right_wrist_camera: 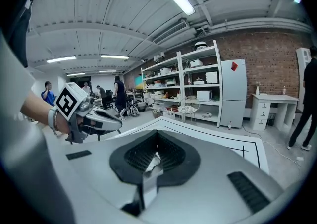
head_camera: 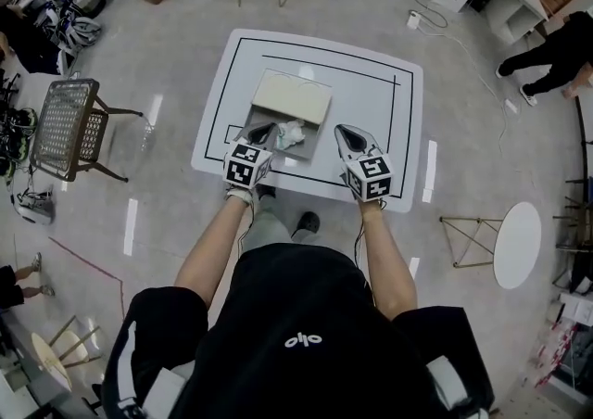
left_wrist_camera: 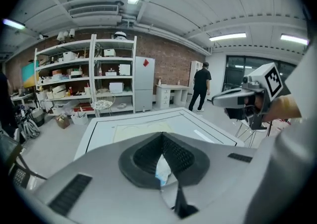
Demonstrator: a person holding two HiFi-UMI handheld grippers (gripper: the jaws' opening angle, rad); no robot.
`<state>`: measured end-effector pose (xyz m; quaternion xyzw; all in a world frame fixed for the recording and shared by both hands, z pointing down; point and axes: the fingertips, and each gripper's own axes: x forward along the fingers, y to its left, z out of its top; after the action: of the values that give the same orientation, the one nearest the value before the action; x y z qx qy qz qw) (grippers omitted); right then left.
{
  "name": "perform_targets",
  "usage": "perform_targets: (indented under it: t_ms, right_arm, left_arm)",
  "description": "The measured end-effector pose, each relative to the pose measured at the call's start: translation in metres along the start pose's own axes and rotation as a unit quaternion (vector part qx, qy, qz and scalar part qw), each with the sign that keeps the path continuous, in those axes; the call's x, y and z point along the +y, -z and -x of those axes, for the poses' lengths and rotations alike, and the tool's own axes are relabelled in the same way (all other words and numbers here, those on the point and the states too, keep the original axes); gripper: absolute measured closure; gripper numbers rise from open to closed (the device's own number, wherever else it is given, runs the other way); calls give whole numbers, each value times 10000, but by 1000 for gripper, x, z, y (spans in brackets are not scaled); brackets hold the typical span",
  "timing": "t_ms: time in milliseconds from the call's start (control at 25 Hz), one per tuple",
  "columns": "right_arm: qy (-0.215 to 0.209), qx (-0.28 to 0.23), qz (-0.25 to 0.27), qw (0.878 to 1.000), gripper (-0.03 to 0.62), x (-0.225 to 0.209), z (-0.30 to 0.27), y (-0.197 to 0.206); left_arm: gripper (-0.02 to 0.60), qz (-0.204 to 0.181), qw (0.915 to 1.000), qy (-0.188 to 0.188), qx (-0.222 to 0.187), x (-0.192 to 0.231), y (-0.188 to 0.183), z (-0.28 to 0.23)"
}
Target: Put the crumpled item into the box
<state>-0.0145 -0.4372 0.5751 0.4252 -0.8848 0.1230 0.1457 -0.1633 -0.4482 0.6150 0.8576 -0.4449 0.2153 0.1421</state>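
Person in black top, bare forearms reaching out over a white table point(head_camera: 371, 83) with black outline marks. Left gripper point(head_camera: 265, 133) sits at the near-left side of the box point(head_camera: 292, 95). Its own view shows the jaws clenched, tips meeting, with a white and pale-blue bit of the crumpled item point(left_wrist_camera: 162, 174) pinched between the pads. In the head view the crumpled item point(head_camera: 291, 134) is a whitish wad touching the left gripper's tip, at the near edge of the box over a grey shadowed part. Can't tell if it lies inside or is held above. Right gripper point(head_camera: 345, 133) is just right of the wad, apart from it, over bare table. Its jaws are pressed together point(right_wrist_camera: 157, 136); a pale sliver shows in the gap between the pads, can't tell what it is. Each gripper shows in the other's view: right one point(left_wrist_camera: 252, 94) with its marker cube, left one point(right_wrist_camera: 84, 114) likewise. The box's beige flat panel lies on the far side, about mid-table. Farther out on the floor: a wire mesh chair point(head_camera: 65, 125) at left, a round white side table point(head_camera: 517, 243) at right. At the far wall, white shelving point(left_wrist_camera: 84, 74) with assorted stuff against brick, and a person in black point(left_wrist_camera: 201, 86) standing by a desk.
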Motion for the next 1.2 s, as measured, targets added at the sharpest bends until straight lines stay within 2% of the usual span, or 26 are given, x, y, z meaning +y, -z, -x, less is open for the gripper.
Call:
perform_targets:
  t_ms: [160, 320, 520, 720, 1200]
  right_arm:
    - [-82, -119, 42, 9999, 590, 8, 15, -11]
    - [-114, -270, 94, 9995, 591, 19, 21, -25]
    - [-26, -372, 80, 9993, 591, 27, 22, -34]
    - [130, -378, 18, 9992, 591, 32, 19, -38]
    - [564, -457, -38, 9974, 591, 66, -9, -62]
  left_arm:
    - [575, -63, 9985, -54, -549, -7, -32, 34]
    - [575, -155, 9944, -199, -1026, 3, -63, 68]
    - [575, -142, 9893, -338, -1411, 26, -81, 98]
    - [575, -121, 9875, -301, -1542, 47, -86, 111]
    - [575, -231, 9864, 87, -1623, 98, -84, 132]
